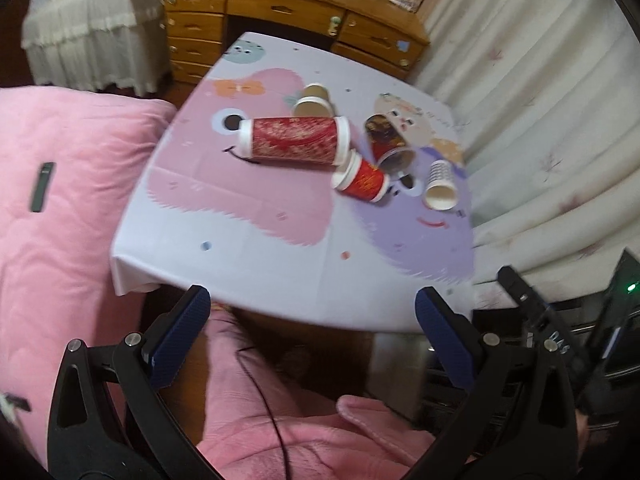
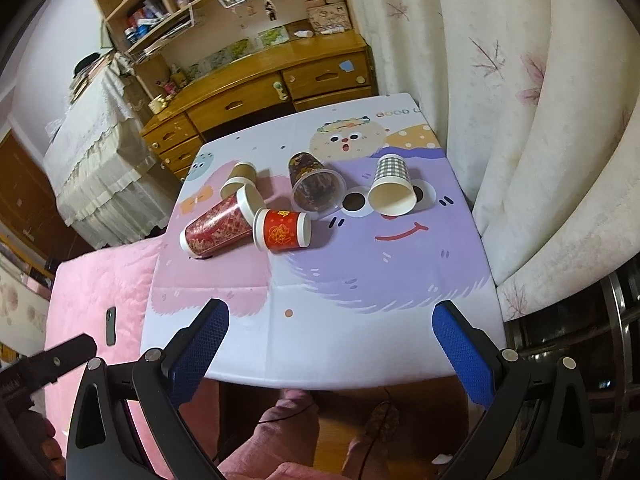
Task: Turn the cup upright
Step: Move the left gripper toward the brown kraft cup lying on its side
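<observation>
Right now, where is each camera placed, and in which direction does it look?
Left wrist: on the left gripper, held open before the table's near edge, looking at five lying cups; pink-clothed legs below.
Right wrist: on the right gripper, also open, facing the same table from further right.
Both share the tall red cup, the checked cup and the wooden desk.

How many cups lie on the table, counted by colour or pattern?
Red cups: 2, the long red cup and the short red cup
Brown cup: 1
Dark patterned cup: 1
Checked cup: 1
Total: 5, all lying on their sides on the table.
</observation>
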Available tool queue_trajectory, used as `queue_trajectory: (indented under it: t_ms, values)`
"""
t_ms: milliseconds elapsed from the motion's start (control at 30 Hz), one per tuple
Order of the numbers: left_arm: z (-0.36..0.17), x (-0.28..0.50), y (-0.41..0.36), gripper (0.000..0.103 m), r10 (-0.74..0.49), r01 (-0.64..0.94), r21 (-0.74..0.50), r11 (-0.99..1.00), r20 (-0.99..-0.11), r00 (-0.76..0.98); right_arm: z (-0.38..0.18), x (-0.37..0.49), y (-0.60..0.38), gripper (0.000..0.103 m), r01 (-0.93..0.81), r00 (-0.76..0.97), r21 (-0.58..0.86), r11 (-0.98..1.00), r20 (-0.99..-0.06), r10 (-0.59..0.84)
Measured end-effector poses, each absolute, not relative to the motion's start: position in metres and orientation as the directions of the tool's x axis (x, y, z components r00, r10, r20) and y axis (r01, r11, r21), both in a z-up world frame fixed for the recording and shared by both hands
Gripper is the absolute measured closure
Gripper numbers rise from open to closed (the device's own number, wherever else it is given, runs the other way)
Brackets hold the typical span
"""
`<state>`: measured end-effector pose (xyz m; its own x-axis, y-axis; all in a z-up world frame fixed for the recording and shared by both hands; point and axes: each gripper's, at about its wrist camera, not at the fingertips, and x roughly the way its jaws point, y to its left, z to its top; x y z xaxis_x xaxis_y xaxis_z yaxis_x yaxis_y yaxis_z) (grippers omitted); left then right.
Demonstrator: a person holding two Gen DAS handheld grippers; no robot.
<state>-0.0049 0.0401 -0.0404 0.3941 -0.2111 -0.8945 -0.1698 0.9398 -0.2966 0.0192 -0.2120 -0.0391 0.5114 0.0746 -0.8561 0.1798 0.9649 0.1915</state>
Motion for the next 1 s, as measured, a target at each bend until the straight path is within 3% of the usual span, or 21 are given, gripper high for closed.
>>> queue_trajectory:
  t_ms: [100, 233, 600, 833, 1000]
  values:
    - [-0.043, 0.025, 0.055, 0.001, -0.261, -0.099, -0.316, 0.944, -0.894, 0.364, -0.042, 0.032, -0.207, 0.0, 0.212, 0.511, 0.173, 0.962, -0.859, 0.042]
    - [-0.04, 0.075, 0.073, 0.001, -0.241, 0.017, -0.249, 0.968, -0.916, 0.321, -0.046, 0.062, -0.188, 0.0, 0.243, 0.503, 0.107, 0.964, -0.863, -0.031]
    - [-0.028, 0.232, 0.134, 0.002, -0.303, 0.335, -0.241, 0.911, -0.942, 0.145, -0.059, 0.161, -0.093, 0.0, 0.155, 0.49, -0.106, 0.982, -0.855, -0.17]
    - [-0.043, 0.293, 0.104, 0.003, -0.117, 0.742, 0.113, 0.661, -0.961, 0.25, -0.073, 0.214, -0.053, 0.0, 0.029, 0.539, -0.115, 0.993, -0.835, -0.113]
    - [-0.077, 0.303, 0.072, 0.003, -0.104, 0.86, 0.377, 0.343, -0.895, 0.434, -0.094, 0.237, -0.033, 0.0, -0.133, 0.564, -0.14, 0.981, -0.825, -0.042]
